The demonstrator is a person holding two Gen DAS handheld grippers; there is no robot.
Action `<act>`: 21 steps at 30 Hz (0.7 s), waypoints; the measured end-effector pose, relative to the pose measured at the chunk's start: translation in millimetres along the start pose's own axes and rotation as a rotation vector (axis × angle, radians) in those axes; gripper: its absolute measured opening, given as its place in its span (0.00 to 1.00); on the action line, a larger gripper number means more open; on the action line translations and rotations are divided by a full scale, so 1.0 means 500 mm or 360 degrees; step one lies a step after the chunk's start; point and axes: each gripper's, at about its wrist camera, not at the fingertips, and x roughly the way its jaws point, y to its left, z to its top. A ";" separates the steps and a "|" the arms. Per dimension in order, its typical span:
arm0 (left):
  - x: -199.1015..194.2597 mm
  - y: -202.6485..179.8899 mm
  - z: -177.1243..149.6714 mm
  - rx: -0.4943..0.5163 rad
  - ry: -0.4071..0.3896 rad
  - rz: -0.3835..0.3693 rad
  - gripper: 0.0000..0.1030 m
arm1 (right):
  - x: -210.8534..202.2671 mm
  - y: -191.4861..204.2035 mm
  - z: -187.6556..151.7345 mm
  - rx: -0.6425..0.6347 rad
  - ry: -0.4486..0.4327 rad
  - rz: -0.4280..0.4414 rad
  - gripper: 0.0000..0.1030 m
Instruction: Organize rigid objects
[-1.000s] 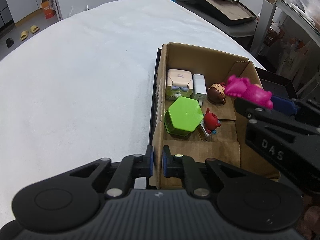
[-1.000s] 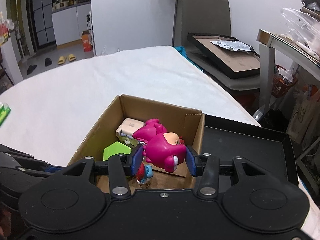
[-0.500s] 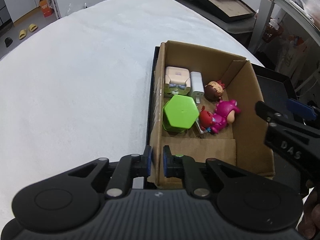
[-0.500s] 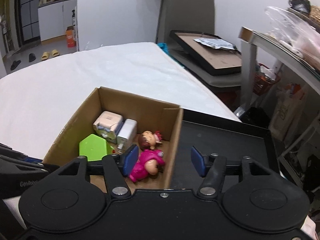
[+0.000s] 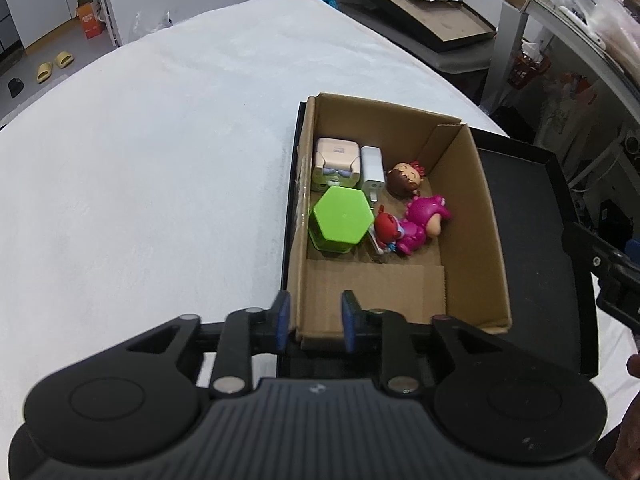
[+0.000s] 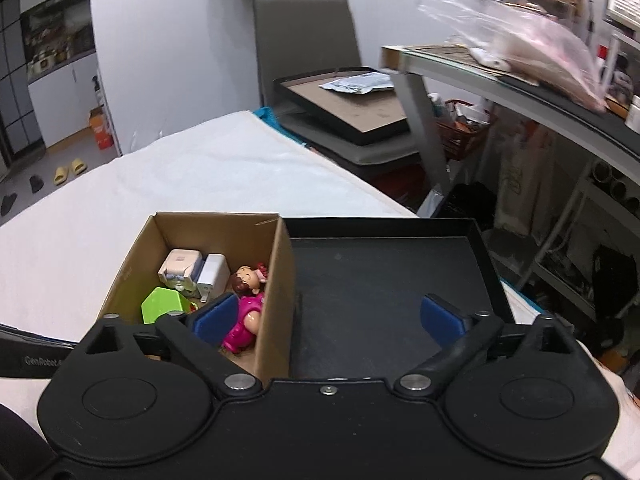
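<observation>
Now we note the open brown cardboard box (image 5: pixel 472 208) standing in a shallow black tray (image 5: pixel 532 240) on the white cloth-covered surface (image 5: pixel 140 180). Inside the box lie a glossy magenta plastic figurine (image 5: pixel 420 220) on its side, a small red figurine (image 5: pixel 386 226) touching it, a bright green hexagonal container (image 5: pixel 340 220), a brown-haired doll head (image 5: pixel 404 179), a white charger block (image 5: pixel 372 174) and a pale pink-and-green cube toy (image 5: pixel 336 162) in the far left corner.

Left gripper (image 5: pixel 314 318): jaws have just been opening and now stand narrowly apart, straddling the near left corner of the box wall; we see a gap between the blue pads and the cardboard, so no grip.

Right gripper (image 6: pixel 330 318): jaws have just been opening and stand wide, nothing between them. We see it over the bare tray floor, beside the right wall of the box.
</observation>
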 end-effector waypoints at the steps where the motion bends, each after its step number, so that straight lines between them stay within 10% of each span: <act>1: -0.007 -0.002 -0.003 0.0002 -0.0012 -0.0003 0.34 | -0.006 -0.005 -0.002 0.0017 -0.0003 -0.0008 1.00; 21: -0.117 -0.017 -0.066 0.0027 -0.0154 -0.0066 0.48 | -0.152 -0.046 -0.027 0.0218 -0.0124 0.0022 1.00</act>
